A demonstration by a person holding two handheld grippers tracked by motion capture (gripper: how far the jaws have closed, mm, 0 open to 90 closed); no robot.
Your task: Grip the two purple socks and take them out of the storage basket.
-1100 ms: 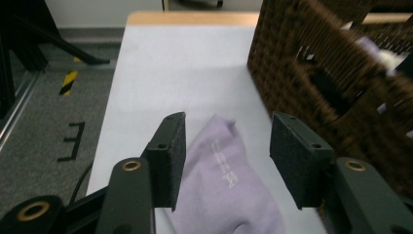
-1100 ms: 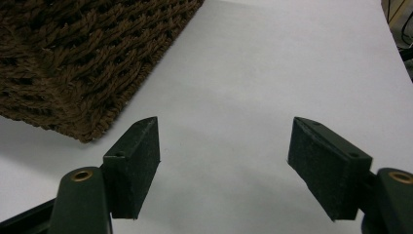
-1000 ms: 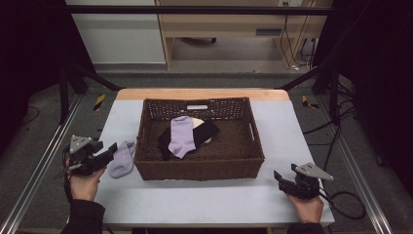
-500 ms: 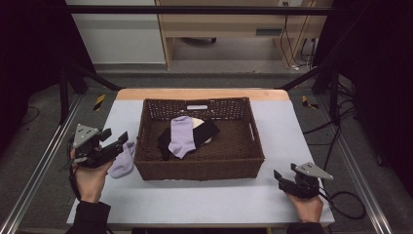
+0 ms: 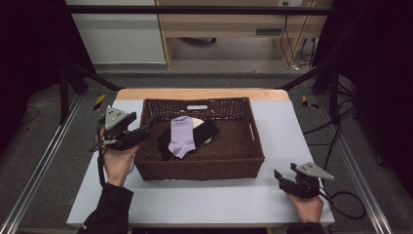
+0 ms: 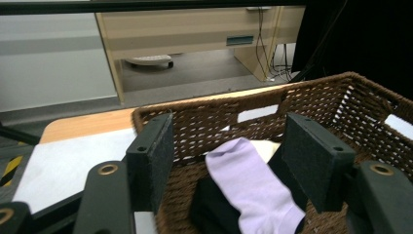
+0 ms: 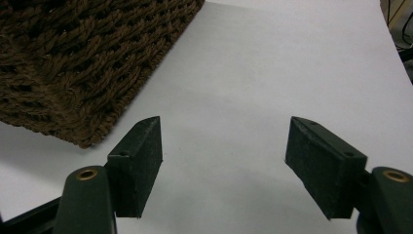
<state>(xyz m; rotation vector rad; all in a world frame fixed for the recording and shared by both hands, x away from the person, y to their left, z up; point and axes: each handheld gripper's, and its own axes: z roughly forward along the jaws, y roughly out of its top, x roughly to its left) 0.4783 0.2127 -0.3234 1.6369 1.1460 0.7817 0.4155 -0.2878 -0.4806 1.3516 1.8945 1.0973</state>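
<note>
A brown wicker basket (image 5: 199, 168) sits mid-table. Inside it a lavender sock (image 5: 181, 139) lies over a black sock (image 5: 208, 130) and a pale one (image 5: 197, 122). My left gripper (image 5: 145, 127) hovers open over the basket's left rim and points into it. In the left gripper view the open gripper (image 6: 234, 165) frames the lavender sock (image 6: 253, 187), with the black sock (image 6: 212, 209) below and the basket's far wall (image 6: 204, 117) behind; nothing is held. My right gripper (image 5: 285, 171) rests open on the table by the basket's front right corner, and the right gripper view shows it (image 7: 231, 163) empty.
The white table top (image 7: 272, 58) runs bare to the right of the basket's corner (image 7: 73, 63). A wooden strip (image 5: 204, 93) edges the far side of the table. Metal rails (image 5: 44, 165) flank the table, and cables (image 5: 348, 204) trail at the right.
The left gripper has lifted off the table beside a lavender sock there and swung up and right over the basket's left rim. The right gripper has stayed put.
</note>
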